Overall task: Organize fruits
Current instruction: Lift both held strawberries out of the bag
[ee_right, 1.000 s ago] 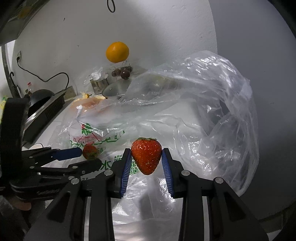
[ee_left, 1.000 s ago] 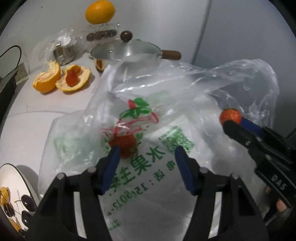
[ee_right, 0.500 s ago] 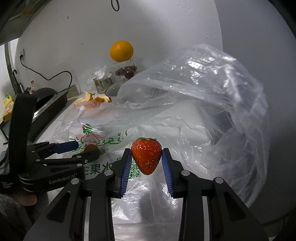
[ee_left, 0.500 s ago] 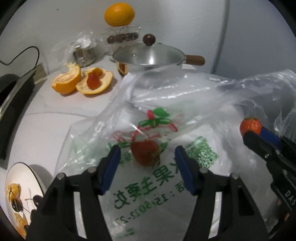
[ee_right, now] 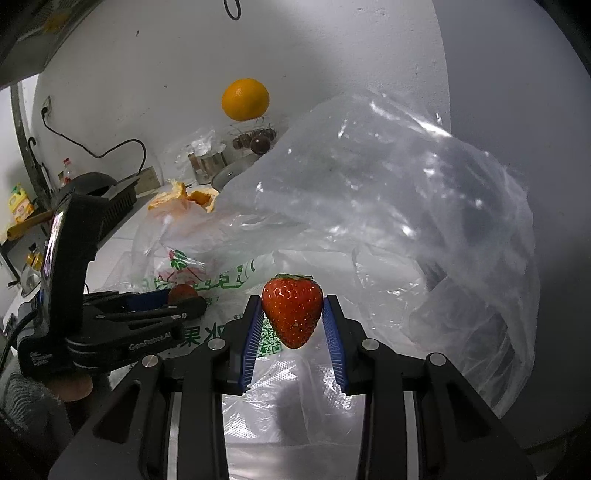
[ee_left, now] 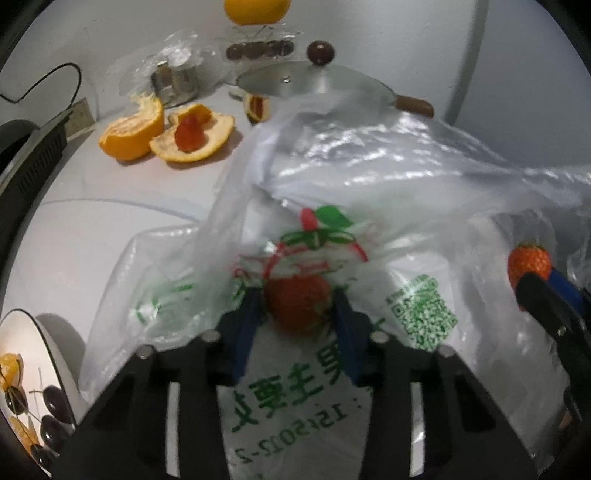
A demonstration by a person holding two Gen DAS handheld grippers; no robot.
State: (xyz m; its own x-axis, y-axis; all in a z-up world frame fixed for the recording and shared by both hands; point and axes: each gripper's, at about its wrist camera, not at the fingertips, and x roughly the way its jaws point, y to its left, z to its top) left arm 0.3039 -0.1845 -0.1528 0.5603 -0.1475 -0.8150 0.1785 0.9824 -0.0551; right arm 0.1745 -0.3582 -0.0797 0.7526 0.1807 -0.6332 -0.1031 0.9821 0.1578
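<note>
My right gripper [ee_right: 292,317] is shut on a red strawberry [ee_right: 291,310] and holds it above a clear plastic fruit bag [ee_right: 369,221]; that strawberry also shows at the right of the left wrist view [ee_left: 528,260]. My left gripper [ee_left: 297,314] has closed around a second strawberry [ee_left: 297,306] that lies inside the printed bag [ee_left: 332,387], gripping it through the plastic. From the right wrist view the left gripper [ee_right: 173,299] is at the left with that strawberry [ee_right: 183,291] between its fingers.
Orange peel halves [ee_left: 166,129] with a red fruit piece lie on the white counter [ee_left: 74,221]. A lidded steel pot [ee_left: 317,81], a whole orange [ee_left: 255,9] on a wire stand and a metal cup [ee_left: 177,81] stand behind. A plate [ee_left: 55,354] with fruit is at lower left.
My left gripper has moved forward and closed from open onto the strawberry in the bag. The right gripper keeps its strawberry, hardly moving.
</note>
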